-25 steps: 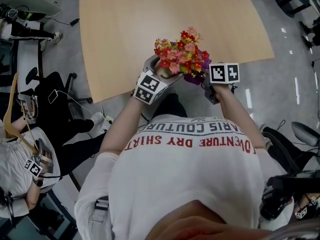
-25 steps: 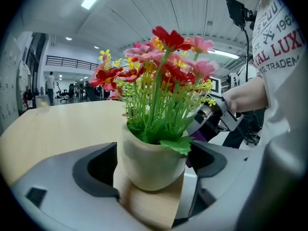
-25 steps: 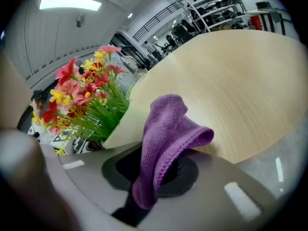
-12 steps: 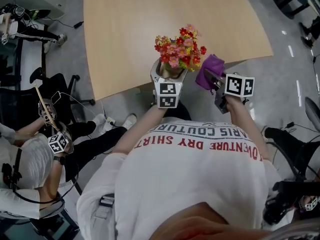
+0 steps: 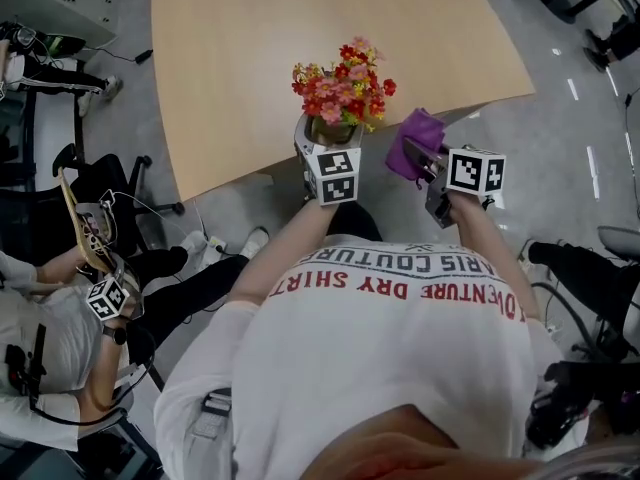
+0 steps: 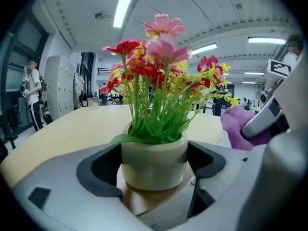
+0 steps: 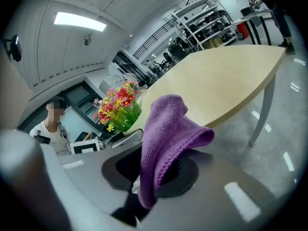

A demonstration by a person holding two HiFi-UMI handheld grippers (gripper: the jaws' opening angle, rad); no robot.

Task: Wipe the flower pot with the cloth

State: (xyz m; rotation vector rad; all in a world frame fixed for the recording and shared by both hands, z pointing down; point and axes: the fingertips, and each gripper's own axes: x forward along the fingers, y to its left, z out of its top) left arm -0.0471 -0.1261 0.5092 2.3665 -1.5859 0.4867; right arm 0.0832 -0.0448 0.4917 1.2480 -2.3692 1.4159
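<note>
Head view: the small cream glazed flower pot (image 5: pixel 333 136) is at the pale wooden surface's (image 5: pixel 250 48) near edge; left gripper view: the left claw (image 6: pixel 154 163) is closing wide on its smooth, clean-looking wall; right gripper view: the right claw (image 7: pixel 154 173) pinches a purple terry cloth (image 7: pixel 168 129), apart from the pot, so bringing it over and pressing it on seemingly comes next.

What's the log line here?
left gripper: jaws closing, flower pot between | right gripper: jaws shut on cloth | cloth apart from flower pot
</note>
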